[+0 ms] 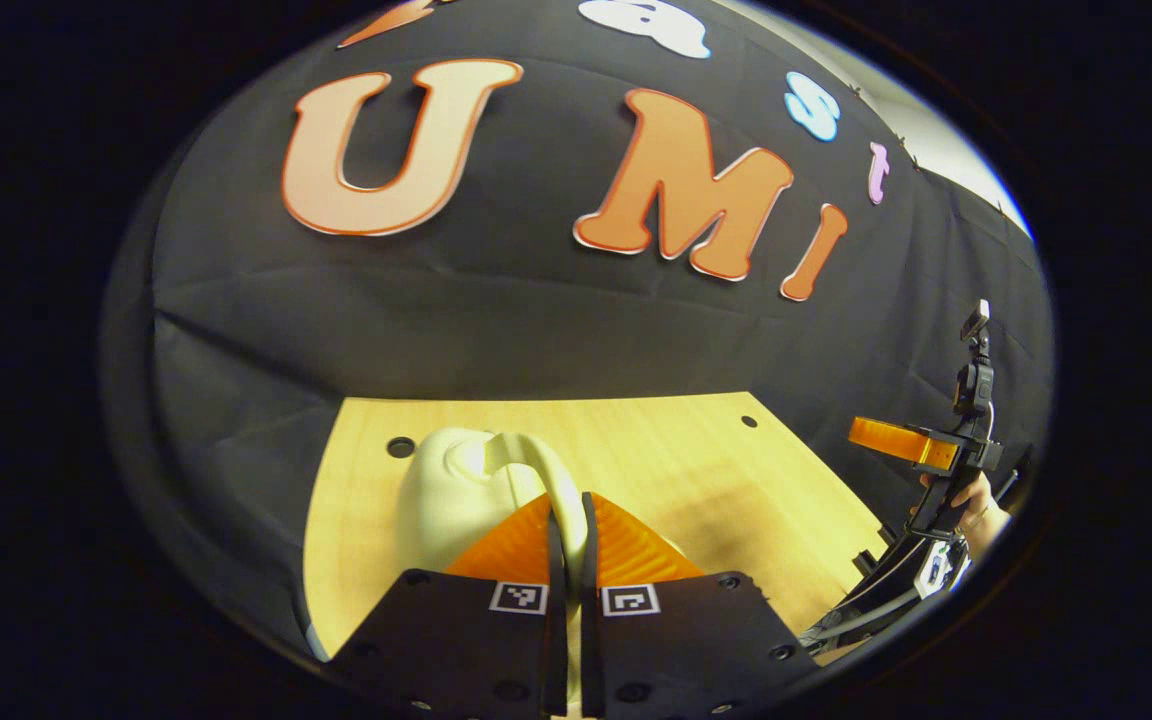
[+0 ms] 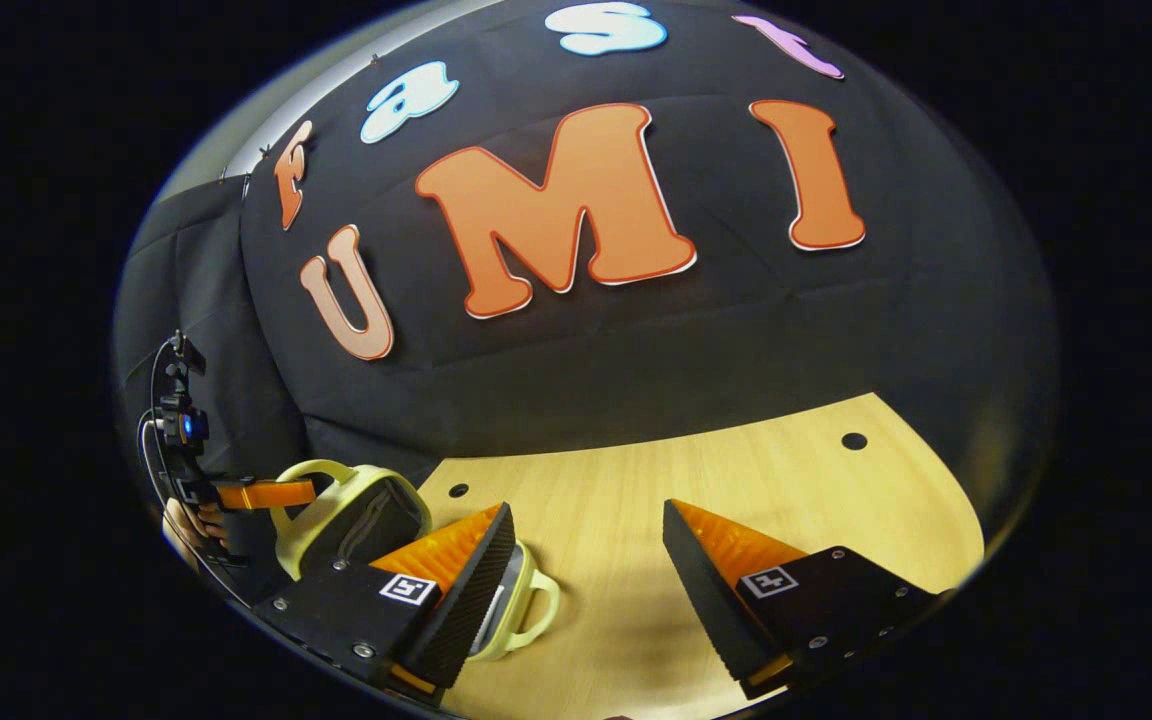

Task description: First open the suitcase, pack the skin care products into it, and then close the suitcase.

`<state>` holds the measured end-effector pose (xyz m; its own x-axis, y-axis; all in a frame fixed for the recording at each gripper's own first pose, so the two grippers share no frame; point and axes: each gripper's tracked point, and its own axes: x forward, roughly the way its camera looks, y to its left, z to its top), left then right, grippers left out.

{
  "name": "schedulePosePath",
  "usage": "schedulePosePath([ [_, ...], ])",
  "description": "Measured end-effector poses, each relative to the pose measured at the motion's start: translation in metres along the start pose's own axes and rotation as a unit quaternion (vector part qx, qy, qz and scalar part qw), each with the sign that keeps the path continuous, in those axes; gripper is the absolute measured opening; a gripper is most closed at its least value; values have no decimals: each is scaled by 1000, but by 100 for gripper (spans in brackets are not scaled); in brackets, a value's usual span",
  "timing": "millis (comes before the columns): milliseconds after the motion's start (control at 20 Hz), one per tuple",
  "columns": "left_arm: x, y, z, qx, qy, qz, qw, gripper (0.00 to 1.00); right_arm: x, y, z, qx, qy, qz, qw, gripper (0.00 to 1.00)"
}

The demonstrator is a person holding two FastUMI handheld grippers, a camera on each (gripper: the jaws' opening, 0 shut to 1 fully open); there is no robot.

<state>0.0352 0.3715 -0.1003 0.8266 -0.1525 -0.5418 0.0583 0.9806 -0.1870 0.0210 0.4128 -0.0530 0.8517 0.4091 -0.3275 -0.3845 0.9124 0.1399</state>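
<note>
A small pale yellow suitcase point(image 1: 456, 490) stands on the wooden table point(image 1: 726, 470). My left gripper point(image 1: 569, 500) is shut on a curved rim or handle of its raised lid, which runs up between the two fingers. In the right gripper view the lid point(image 2: 356, 520) stands tilted up with its dark lining showing, and the left gripper point(image 2: 266, 493) holds its top handle. The lower half with its own handle loop point(image 2: 536, 612) lies flat, partly hidden under one finger. My right gripper point(image 2: 588, 508) hangs open over the table, just right of the case, holding nothing.
The table point(image 2: 796, 480) has small round holes point(image 2: 853, 440) near its far edge, and black cloth hangs behind it. In the left gripper view a hand point(image 1: 981, 512) holds the right gripper point(image 1: 901, 441) at the far right, with cables under it.
</note>
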Motion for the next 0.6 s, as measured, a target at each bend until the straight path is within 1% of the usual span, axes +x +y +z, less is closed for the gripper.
schedulePosePath([
  [200,52,-58,-28,16,39,-13,999,6,-15,-43,3,-21,-6,-16,1000,95],
  [300,83,-81,-53,33,63,-12,997,6,-20,-64,1,-33,-7,-23,999,95],
  [450,128,-112,-98,52,104,-1,993,6,-24,-92,-1,-53,-3,-38,998,95],
  [600,168,-126,-147,74,141,23,987,6,-30,-116,-4,-60,0,-49,997,95],
])
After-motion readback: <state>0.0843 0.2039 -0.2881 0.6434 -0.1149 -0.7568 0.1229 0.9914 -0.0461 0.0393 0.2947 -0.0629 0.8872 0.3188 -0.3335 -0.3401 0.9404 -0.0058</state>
